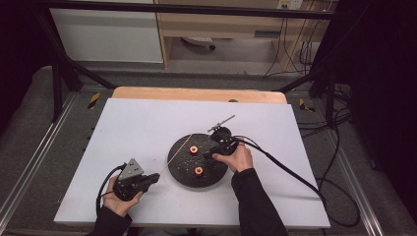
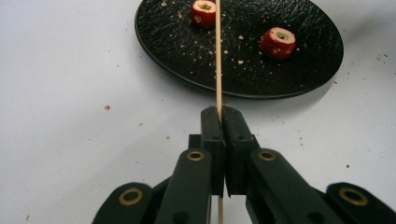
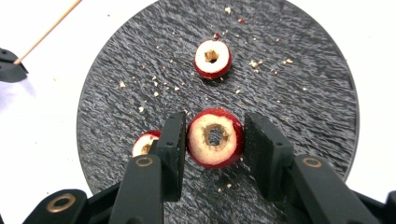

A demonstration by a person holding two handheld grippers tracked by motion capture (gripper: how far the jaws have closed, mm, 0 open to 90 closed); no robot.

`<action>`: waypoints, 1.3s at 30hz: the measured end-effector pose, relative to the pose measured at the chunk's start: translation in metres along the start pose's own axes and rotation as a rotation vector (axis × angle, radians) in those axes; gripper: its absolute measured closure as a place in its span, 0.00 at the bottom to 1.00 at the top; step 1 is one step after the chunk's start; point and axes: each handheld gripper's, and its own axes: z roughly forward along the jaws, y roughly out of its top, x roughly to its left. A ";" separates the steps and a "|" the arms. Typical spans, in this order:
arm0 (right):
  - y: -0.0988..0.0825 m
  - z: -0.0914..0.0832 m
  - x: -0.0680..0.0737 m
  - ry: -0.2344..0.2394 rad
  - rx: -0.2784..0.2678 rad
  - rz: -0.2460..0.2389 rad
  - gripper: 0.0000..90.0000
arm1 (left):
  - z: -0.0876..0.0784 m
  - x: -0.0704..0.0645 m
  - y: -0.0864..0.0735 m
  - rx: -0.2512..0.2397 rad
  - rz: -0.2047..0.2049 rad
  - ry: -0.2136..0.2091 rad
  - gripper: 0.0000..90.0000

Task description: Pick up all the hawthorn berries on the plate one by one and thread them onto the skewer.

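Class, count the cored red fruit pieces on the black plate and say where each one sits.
3. One lies between the right tool's open jaws, one is partly hidden behind its left jaw, one lies farther across the plate. More may be hidden.

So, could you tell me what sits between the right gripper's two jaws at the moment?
A cored red fruit piece sits between the open jaws of the right gripper, over the black plate; the right gripper view shows it.

The left gripper (image 1: 156, 178) points toward two o'clock, jaws closed; the right gripper (image 3: 214, 140) points toward eight o'clock, jaws parted.
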 end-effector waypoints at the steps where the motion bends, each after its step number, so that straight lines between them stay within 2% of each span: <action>1: -0.002 -0.003 0.000 0.002 -0.013 0.005 0.68 | 0.000 0.000 0.000 0.000 0.000 0.000 0.98; 12: -0.025 -0.020 -0.005 0.024 -0.171 0.048 0.68 | 0.001 -0.004 0.001 -0.004 0.009 0.000 0.98; 20: -0.040 -0.027 -0.005 0.062 -0.316 0.095 0.68 | 0.004 -0.008 0.001 -0.009 0.009 -0.004 0.98; 22: -0.043 -0.027 -0.005 0.067 -0.355 0.101 0.68 | 0.004 -0.009 0.001 -0.009 0.009 -0.005 0.98; 31: -0.056 -0.023 -0.002 0.115 -0.525 0.190 0.68 | 0.007 -0.015 0.001 -0.017 0.006 -0.006 0.98; 39: -0.058 -0.018 -0.001 0.136 -0.658 0.248 0.68 | 0.008 -0.018 0.001 -0.026 -0.008 -0.004 0.98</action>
